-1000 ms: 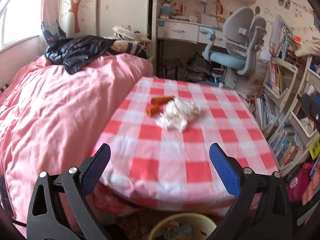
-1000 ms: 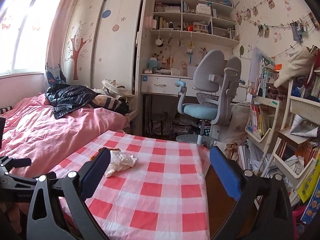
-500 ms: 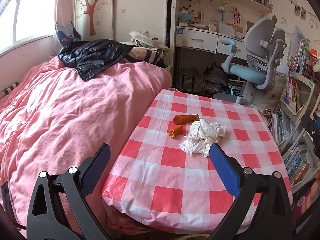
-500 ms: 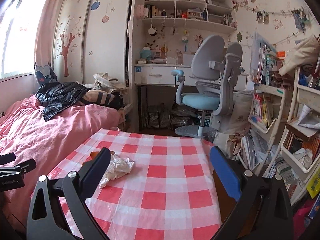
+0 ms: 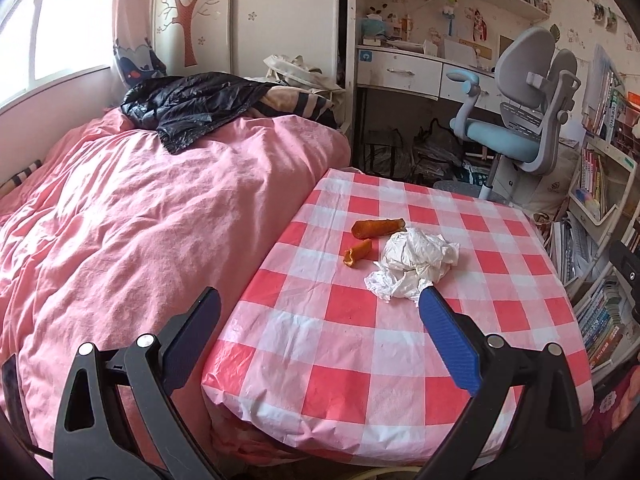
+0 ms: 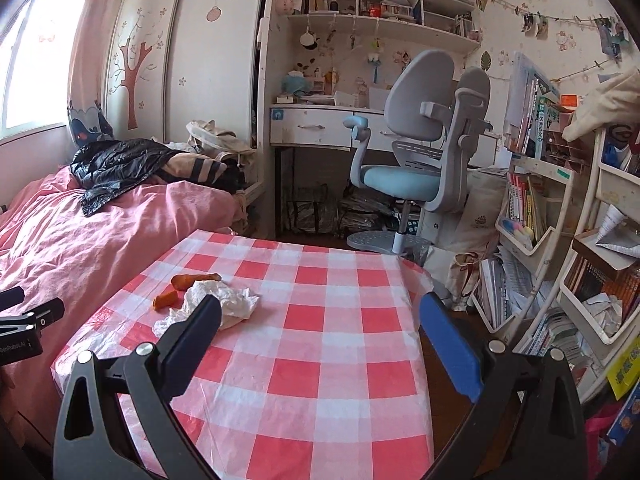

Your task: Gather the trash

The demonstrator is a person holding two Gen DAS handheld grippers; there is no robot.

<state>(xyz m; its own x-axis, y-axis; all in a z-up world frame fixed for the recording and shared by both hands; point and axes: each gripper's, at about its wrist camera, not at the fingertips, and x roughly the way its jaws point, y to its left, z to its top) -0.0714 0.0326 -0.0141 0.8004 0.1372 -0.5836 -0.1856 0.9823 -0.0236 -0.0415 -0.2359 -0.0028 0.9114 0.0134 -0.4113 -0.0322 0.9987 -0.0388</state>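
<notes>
A table (image 5: 360,360) covered in a red-and-white checked cloth stands beside a bed with a pink duvet (image 5: 120,220). On the cloth lies the trash: a crumpled white tissue (image 5: 416,262) and, just to its left, two orange peel pieces, a longer one (image 5: 378,227) farther back and a smaller one (image 5: 357,253) nearer.

The left gripper (image 5: 320,300) hovers above the near part of the table with its fingers spread wide and nothing between them. The tissue lies ahead of it, toward its right finger, whose blue tip overlaps the tissue's near edge in the left wrist view; whether they touch cannot be told. The peels sit ahead, between the two fingers, well apart from them.

The right gripper (image 6: 320,308) is also spread wide and holds nothing. From its camera the tissue (image 6: 224,300) and peels (image 6: 194,280) lie ahead to the left, partly behind its left finger. A grey and blue desk chair (image 6: 416,152) stands beyond the table.
</notes>
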